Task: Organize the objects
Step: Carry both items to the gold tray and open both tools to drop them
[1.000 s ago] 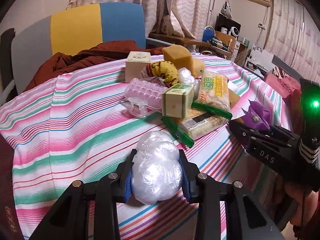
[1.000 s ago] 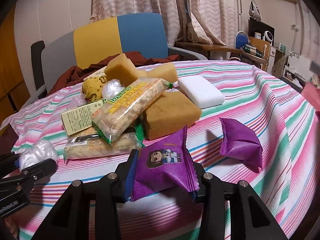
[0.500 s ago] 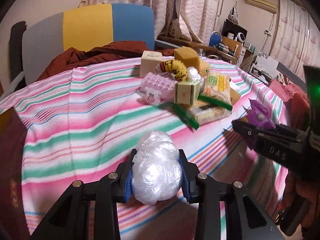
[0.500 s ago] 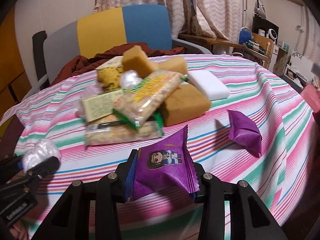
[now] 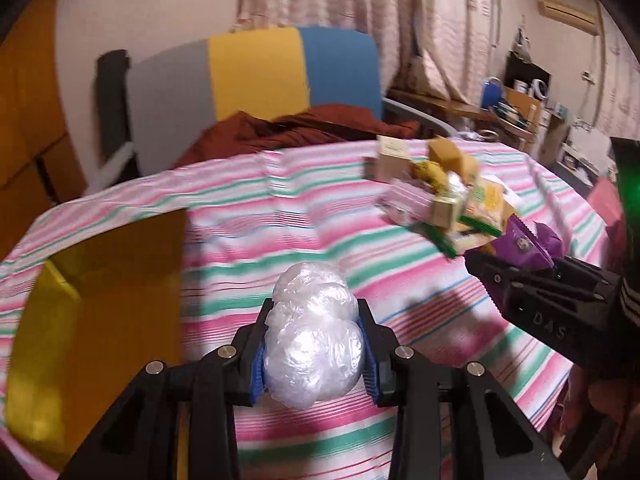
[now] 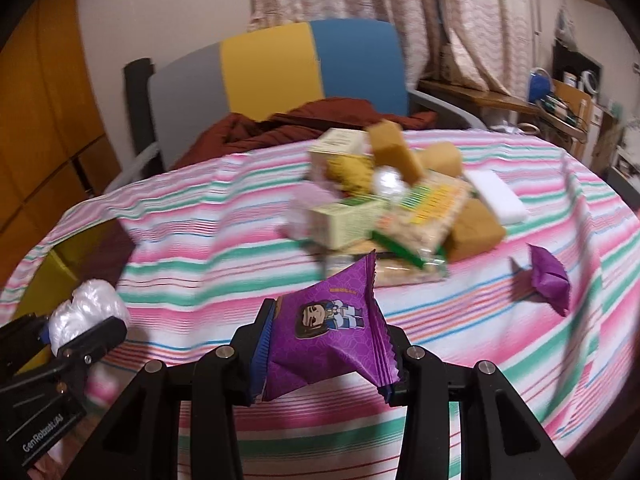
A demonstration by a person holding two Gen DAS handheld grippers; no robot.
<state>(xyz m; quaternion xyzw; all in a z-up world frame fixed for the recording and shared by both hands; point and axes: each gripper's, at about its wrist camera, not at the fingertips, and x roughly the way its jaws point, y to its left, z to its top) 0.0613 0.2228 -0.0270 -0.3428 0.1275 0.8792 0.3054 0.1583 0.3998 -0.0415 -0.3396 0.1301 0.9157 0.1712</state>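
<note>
My left gripper (image 5: 314, 354) is shut on a clear crumpled plastic bundle (image 5: 312, 340), held above the near edge of the striped table (image 5: 248, 216). Beside it, my right gripper (image 6: 326, 354) is shut on a purple snack packet (image 6: 332, 332) with a cartoon figure. Each gripper shows in the other's view: the right gripper (image 5: 516, 276) with its purple snack packet (image 5: 528, 244) at right, the left gripper (image 6: 86, 326) with the plastic bundle (image 6: 88, 310) at lower left. A pile of snack packs, small boxes and brown sponges (image 6: 392, 208) lies on the far side of the table.
A yellow open box (image 5: 96, 304) stands at the table's left edge. A second purple packet (image 6: 550, 280) and a white block (image 6: 496, 196) lie right of the pile. Behind the table are a grey, yellow and blue chair (image 5: 256, 76) with dark red cloth (image 5: 304, 128).
Both grippers have pulled back and to the left, away from the pile, rising with their loads. The yellow box has come into view at the left.
</note>
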